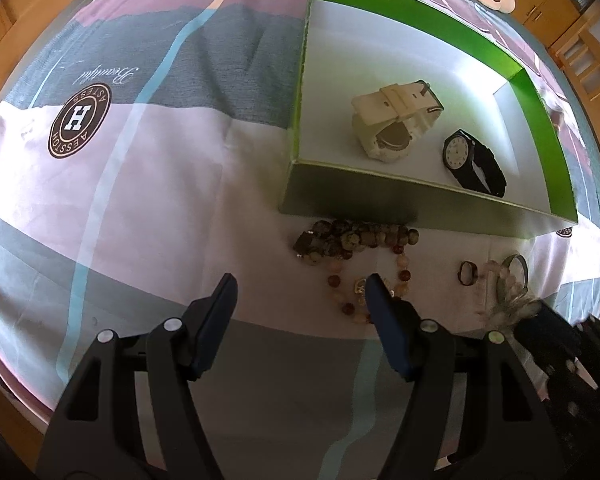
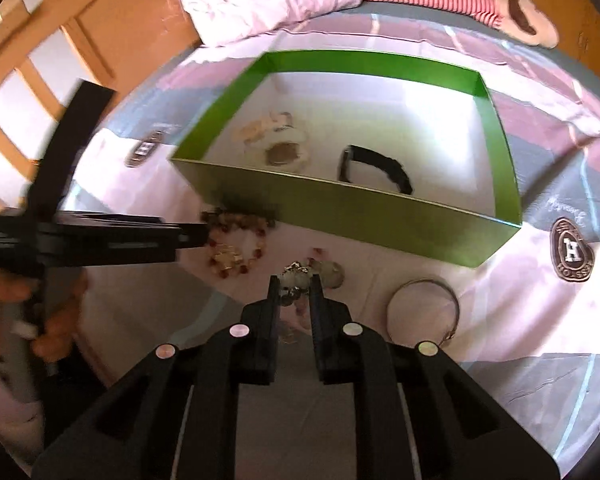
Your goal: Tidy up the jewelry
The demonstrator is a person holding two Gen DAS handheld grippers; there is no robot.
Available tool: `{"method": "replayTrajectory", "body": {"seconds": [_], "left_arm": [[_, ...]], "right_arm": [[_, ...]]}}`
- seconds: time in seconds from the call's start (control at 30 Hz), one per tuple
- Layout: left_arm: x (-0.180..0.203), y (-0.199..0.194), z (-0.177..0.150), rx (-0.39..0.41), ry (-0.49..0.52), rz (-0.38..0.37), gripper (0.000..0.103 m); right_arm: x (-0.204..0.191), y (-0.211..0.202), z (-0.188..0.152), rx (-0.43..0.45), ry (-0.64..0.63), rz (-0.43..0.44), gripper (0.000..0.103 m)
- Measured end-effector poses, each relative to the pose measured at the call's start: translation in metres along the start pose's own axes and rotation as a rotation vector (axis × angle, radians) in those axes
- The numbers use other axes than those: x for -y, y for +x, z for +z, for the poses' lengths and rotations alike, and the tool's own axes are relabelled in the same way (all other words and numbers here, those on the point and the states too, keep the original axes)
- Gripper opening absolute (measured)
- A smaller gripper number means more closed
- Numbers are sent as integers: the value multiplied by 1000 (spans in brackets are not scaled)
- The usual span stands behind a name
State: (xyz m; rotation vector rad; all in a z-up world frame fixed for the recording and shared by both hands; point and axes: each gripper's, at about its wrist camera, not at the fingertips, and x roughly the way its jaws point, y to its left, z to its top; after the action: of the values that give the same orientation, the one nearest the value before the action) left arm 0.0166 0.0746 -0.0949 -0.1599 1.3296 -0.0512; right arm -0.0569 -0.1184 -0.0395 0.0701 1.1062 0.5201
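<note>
Right tongs [image 2: 295,284] pinch pale bracelet [image 2: 298,278] | left tongs [image 1: 300,292] spread

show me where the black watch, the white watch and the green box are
black watch [image 1: 458,151], left wrist view, on its white dial
white watch [image 1: 394,114], left wrist view, on the folded strap
green box [image 2: 340,204], right wrist view, on the near outer wall

bed: striped pink-grey sheet [image 1: 148,184] | wooden cabinets [image 2: 112,20] behind | daylight
</note>
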Motion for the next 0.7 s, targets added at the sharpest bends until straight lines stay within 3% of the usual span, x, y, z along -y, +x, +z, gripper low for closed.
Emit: {"method": "replayTrajectory", "body": {"seconds": [0.03, 0.07, 0.27, 0.5, 0.57, 0.63, 0.7], "left_arm": [[3, 1, 1, 0, 2, 1, 68], [3, 1, 1, -1, 4, 1, 68], [15, 5, 0, -8, 41, 1, 68], [31, 7, -4, -10, 95, -5, 69], [30, 8, -5, -15, 95, -4, 69], [31, 8, -6, -19, 98, -11, 69], [33, 9, -7, -34, 102, -51, 69]], "right_arm": [[-1, -1, 0, -6, -5, 34, 12], [-3, 1, -1, -7, -14, 14, 12], [18, 22, -6, -78, 45, -197, 12], [-4, 47, -15, -140, -48, -209, 14], [-6, 56, -17, -159, -60, -248, 20], [-2, 62, -19, -155, -66, -324, 34], [0, 68, -20, -165, -67, -344, 36]]}}
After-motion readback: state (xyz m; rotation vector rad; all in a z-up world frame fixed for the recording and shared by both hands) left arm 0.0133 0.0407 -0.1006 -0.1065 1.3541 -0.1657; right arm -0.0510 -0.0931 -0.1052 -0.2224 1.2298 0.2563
